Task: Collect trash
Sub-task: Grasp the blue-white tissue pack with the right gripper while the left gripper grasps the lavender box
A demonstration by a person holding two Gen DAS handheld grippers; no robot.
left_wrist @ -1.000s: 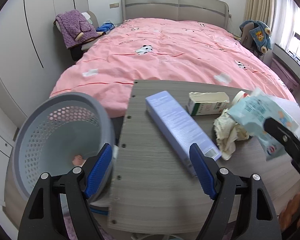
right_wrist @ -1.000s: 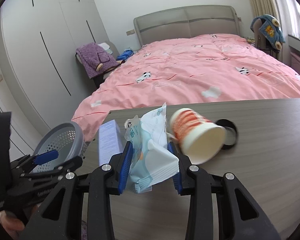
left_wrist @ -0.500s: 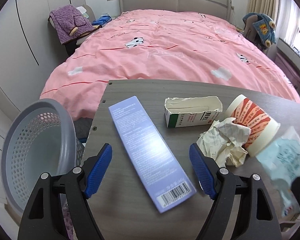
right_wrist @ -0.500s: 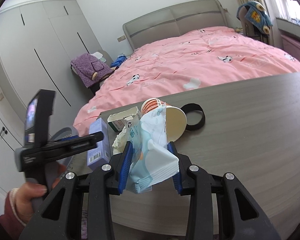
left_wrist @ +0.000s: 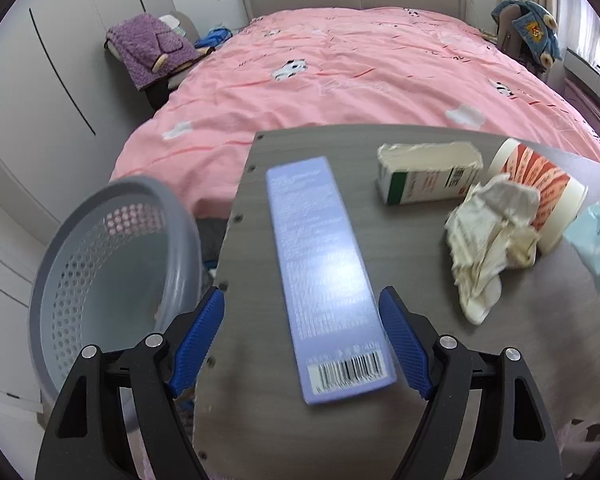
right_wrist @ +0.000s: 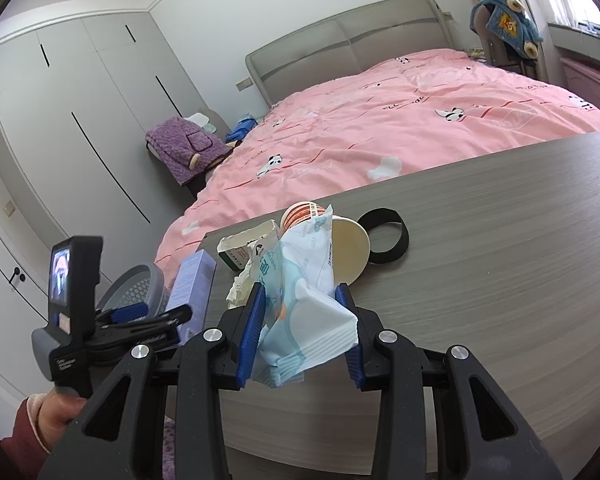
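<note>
A long lilac box [left_wrist: 324, 276] lies on the grey table [left_wrist: 380, 420] with its barcode end between the open jaws of my left gripper [left_wrist: 302, 344]. It also shows in the right wrist view [right_wrist: 192, 288]. A torn white-green carton [left_wrist: 428, 178], crumpled paper [left_wrist: 492, 240] and a tipped red-white paper cup [left_wrist: 540, 196] lie to its right. My right gripper [right_wrist: 302, 332] is shut on a light-blue tissue pack [right_wrist: 300, 304] and holds it above the table. The left gripper [right_wrist: 148, 316] shows at its left.
A grey perforated waste basket [left_wrist: 108, 280] stands on the floor off the table's left edge. A black ring [right_wrist: 384, 240] lies on the table behind the cup. A pink bed [left_wrist: 360, 72] is beyond the table, wardrobes [right_wrist: 80, 120] to the left.
My left gripper has swung from over the basket to the lilac box and closed in on its barcode end. My right gripper has drawn back from the cup, still holding the tissue pack.
</note>
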